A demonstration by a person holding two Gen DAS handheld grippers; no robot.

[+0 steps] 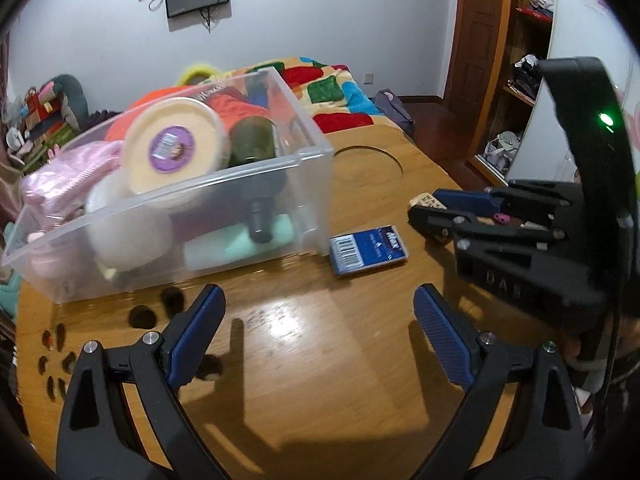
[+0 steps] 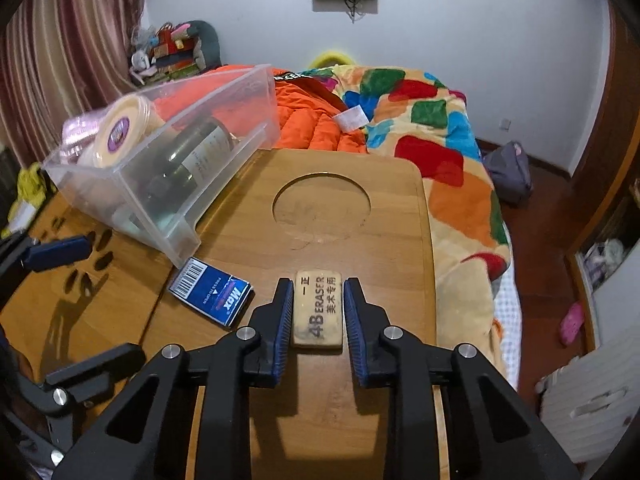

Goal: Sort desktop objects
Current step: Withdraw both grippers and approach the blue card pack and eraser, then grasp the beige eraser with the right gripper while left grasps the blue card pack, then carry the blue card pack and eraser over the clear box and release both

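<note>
Your right hand-held gripper (image 2: 315, 312) has its fingers on both sides of the eraser (image 2: 318, 313) on the table (image 2: 384, 216), not quite squeezing. Your left hand-held gripper (image 1: 320, 312) is wide apart near the blue box (image 1: 368, 250).

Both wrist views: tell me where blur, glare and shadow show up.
Left wrist view: the clear bin is motion-smeared, glare streaks the wooden table, and the left gripper casts a shadow. Right wrist view: the eraser print reads sharp between the right gripper fingers; fisheye bends the edges.
</note>
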